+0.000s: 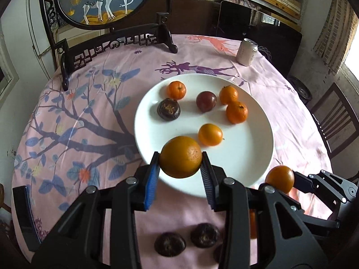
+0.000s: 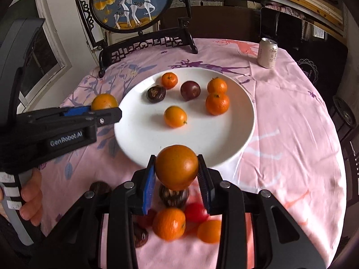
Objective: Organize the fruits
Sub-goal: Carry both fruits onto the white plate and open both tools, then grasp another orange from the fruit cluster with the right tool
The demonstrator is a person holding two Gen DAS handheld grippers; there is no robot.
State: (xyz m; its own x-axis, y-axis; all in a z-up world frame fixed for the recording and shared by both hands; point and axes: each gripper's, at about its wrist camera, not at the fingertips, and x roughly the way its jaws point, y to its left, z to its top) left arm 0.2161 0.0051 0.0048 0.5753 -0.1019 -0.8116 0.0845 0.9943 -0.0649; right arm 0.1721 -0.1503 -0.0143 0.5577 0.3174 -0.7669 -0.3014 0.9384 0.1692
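Observation:
A white plate (image 1: 246,157) (image 2: 224,139) on the pink cloth holds several small oranges and two dark fruits. My left gripper (image 1: 180,160) is shut on an orange (image 1: 180,157) and holds it above the plate's near edge; it also shows in the right wrist view (image 2: 104,106) at the plate's left. My right gripper (image 2: 176,168) is shut on another orange (image 2: 176,168) above the plate's near edge; it also shows in the left wrist view (image 1: 280,179). Loose fruits lie on the cloth below: dark ones (image 1: 204,235) and oranges (image 2: 169,224).
A drink can (image 1: 246,52) (image 2: 267,53) stands at the table's far right. A dark wooden stand with a round deer picture (image 1: 105,0) (image 2: 132,2) stands at the back left. A chair (image 1: 336,121) is beside the table on the right.

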